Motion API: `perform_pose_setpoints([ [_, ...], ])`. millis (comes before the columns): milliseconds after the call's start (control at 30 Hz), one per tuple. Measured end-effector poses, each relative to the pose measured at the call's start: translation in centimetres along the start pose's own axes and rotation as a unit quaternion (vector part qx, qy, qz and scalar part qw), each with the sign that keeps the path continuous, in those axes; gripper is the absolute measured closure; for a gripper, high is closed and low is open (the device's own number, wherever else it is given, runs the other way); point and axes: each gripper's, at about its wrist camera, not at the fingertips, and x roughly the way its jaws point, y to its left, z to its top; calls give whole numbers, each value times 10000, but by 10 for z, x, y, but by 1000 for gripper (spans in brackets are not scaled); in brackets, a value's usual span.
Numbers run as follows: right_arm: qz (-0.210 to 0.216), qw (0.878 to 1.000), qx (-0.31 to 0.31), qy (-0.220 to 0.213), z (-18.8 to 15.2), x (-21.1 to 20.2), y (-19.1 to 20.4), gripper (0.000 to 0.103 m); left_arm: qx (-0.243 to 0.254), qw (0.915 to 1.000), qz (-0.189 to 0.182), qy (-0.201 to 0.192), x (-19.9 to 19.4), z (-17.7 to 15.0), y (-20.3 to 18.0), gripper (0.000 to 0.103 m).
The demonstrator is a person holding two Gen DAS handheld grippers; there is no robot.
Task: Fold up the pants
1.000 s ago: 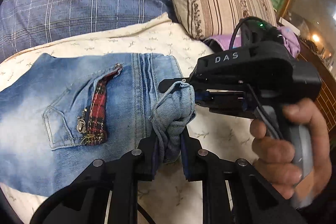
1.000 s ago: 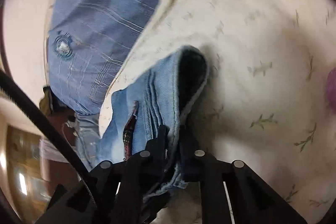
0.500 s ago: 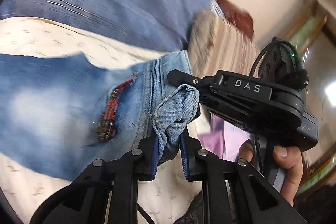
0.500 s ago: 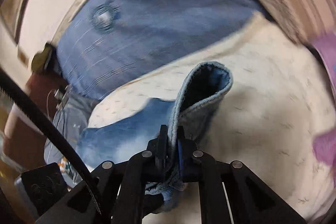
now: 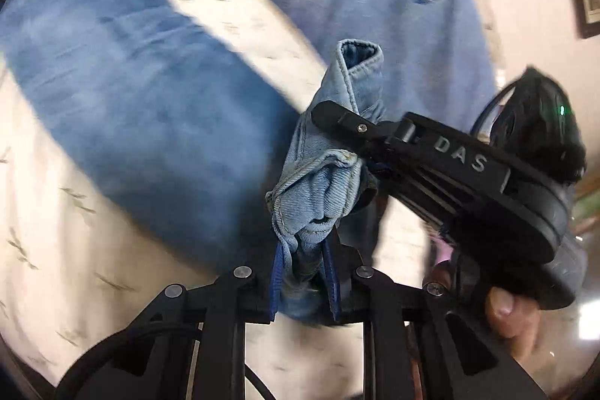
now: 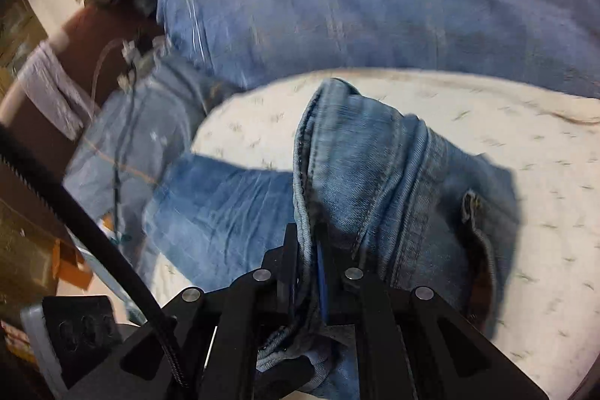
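Pants (image 6: 232,208) leg lying leftward on bedsheet (image 6: 525,152), both hand-held grippers (image 5: 303,272) (image 6: 309,261) clamping denim

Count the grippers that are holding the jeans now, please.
2. The left gripper clamps a bunched denim edge of the jeans; the right gripper pinches another edge, close beside the left one.

Warm indoor light falls evenly. Both fisheye views bend hard at dark rounded rims. Motion blur smears the bedsheet (image 5: 56,212) and the blue plaid cloth (image 6: 375,6); nearer denim stays fairly sharp, casting soft shadows.
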Motion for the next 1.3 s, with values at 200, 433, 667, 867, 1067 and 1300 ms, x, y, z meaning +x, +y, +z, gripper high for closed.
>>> perform_pose_setpoints([
  [200,337,9974,301,565,-6,58,-16,94,-285,9991,307,84,18,1,19,80],
  [433,1339,9888,624,215,8,18,-16,56,29,9989,422,-198,-26,6,-4,73],
  [667,1863,9738,799,-1032,-13,-79,-12,27,-364,9898,1087,-849,-99,39,18,43],
  [867,2124,9674,1115,-809,-52,-45,-4,27,-1352,9769,1416,-851,-100,63,77,49],
  [1067,2267,9671,1068,-435,-60,-3,18,27,-2031,9701,1165,-633,-80,83,107,55],
  [1300,2289,9683,963,-278,-57,17,34,28,-2132,9633,1314,-963,-77,107,117,76],
])
